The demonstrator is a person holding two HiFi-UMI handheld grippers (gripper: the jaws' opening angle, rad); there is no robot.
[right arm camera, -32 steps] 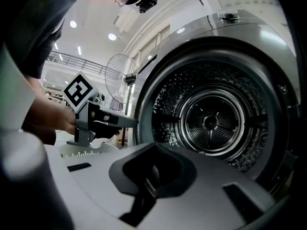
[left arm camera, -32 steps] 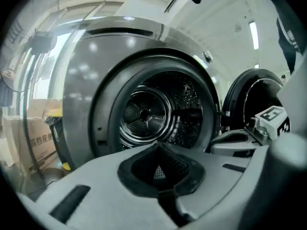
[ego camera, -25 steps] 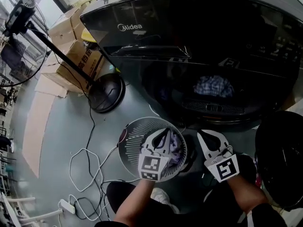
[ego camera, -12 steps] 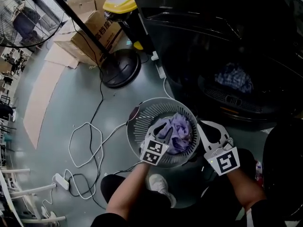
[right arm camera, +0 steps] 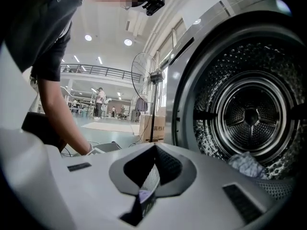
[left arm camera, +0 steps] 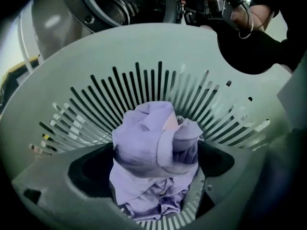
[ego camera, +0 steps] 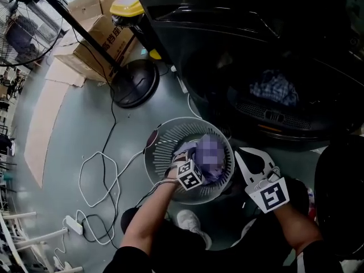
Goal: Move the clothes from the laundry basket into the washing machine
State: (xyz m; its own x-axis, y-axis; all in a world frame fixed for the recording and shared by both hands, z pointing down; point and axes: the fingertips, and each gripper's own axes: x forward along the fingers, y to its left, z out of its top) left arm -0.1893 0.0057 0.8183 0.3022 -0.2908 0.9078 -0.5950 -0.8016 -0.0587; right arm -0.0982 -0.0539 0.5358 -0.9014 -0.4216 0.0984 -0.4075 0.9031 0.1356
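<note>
Your L gripper [ego camera: 195, 159]: jaws just opened wide astride lilac garment [left arm camera: 148, 143] in basket [left arm camera: 144, 42], ungripped, for pickup; R gripper [right arm camera: 154, 150] shut, empty, spare.

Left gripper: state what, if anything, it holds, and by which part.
Nothing. The jaws of the left gripper have just been opening; the purple garment lies between them, ungripped.

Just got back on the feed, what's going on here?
Clothes are going from the basket into the washer. The left gripper is down in the basket. Its fingers have just been opening and stand either side of a crumpled purple garment, not yet gripping it. The right gripper is shut and empty beside the basket, facing the open washer, where a checked cloth already lies inside.
</note>
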